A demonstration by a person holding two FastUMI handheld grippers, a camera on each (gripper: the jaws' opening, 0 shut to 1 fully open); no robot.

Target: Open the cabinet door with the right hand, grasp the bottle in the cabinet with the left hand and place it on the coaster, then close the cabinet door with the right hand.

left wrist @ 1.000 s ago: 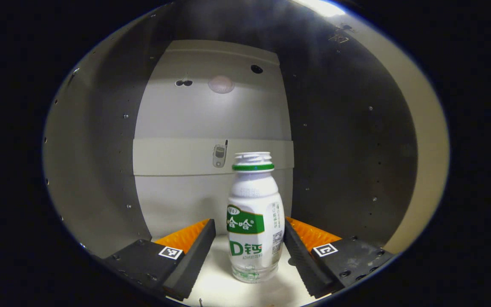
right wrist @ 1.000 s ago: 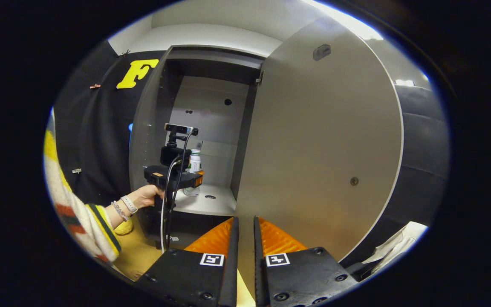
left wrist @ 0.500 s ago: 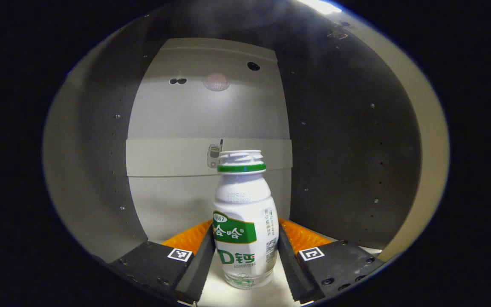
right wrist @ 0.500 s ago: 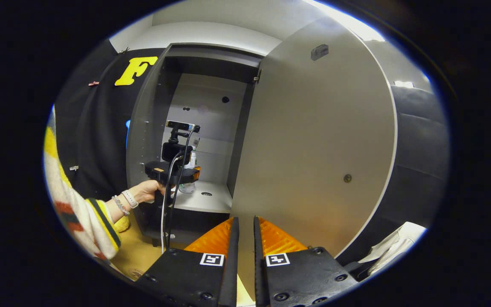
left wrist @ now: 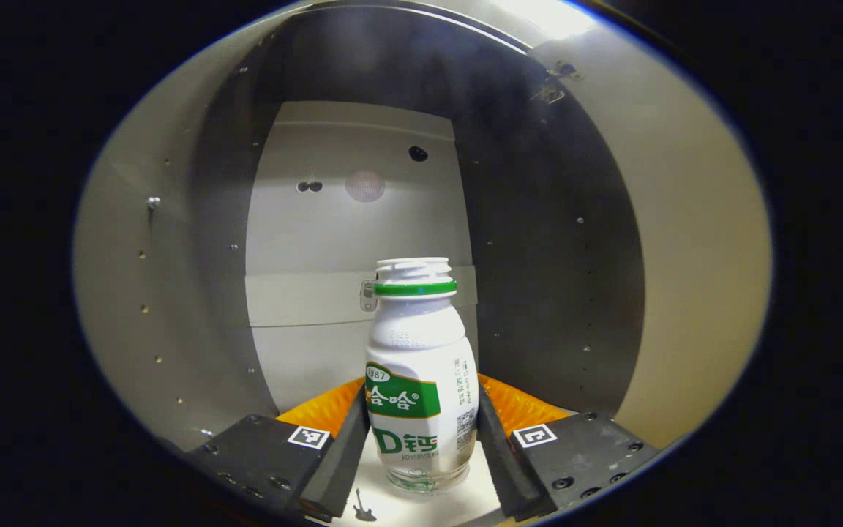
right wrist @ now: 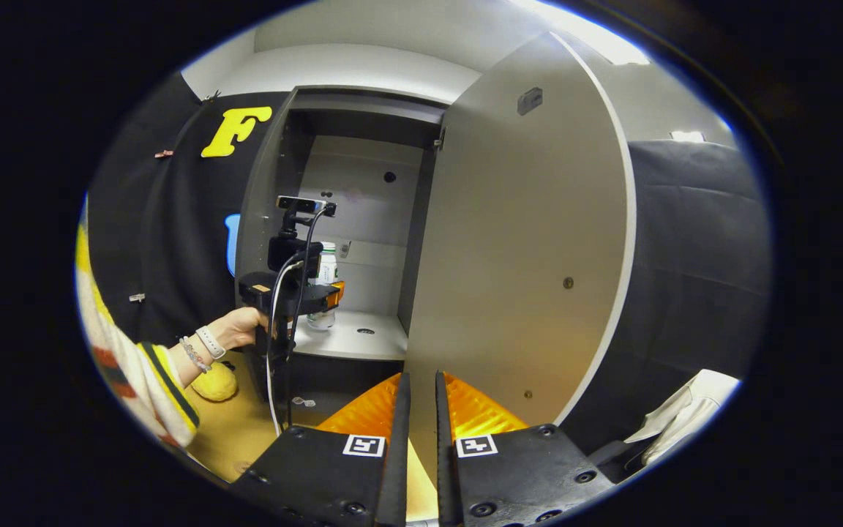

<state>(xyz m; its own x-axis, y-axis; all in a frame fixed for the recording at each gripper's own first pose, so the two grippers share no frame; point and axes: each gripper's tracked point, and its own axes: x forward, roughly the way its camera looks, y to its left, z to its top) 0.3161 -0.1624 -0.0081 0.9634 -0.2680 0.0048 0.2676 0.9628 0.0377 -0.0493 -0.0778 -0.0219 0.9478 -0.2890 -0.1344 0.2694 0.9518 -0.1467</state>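
Observation:
A white bottle [left wrist: 419, 380] with a green label and green neck ring stands upright between my left gripper's fingers. That left gripper [left wrist: 421, 439] is shut on its lower body, inside the grey cabinet [left wrist: 173, 293]. In the right gripper view a hand [right wrist: 235, 326] holds the left gripper [right wrist: 297, 296] at the cabinet's shelf [right wrist: 359, 342], with the bottle [right wrist: 325, 272] in it. The cabinet door [right wrist: 524, 241] stands swung open to the right. My right gripper [right wrist: 421, 410] is shut on nothing, low in front of the door's edge.
The cabinet's back wall [left wrist: 363, 219] has a cross strip and a few holes. A yellow soft object [right wrist: 213, 384] lies on the floor below the shelf. At the lower right lies a white cloth [right wrist: 685, 410]. A striped sleeve [right wrist: 136, 366] comes in from the left.
The left fingers closed onto the bottle, then the gripper drew back a little toward the cabinet opening with the bottle held. The right gripper stayed shut and shifted slightly; the door remains open.

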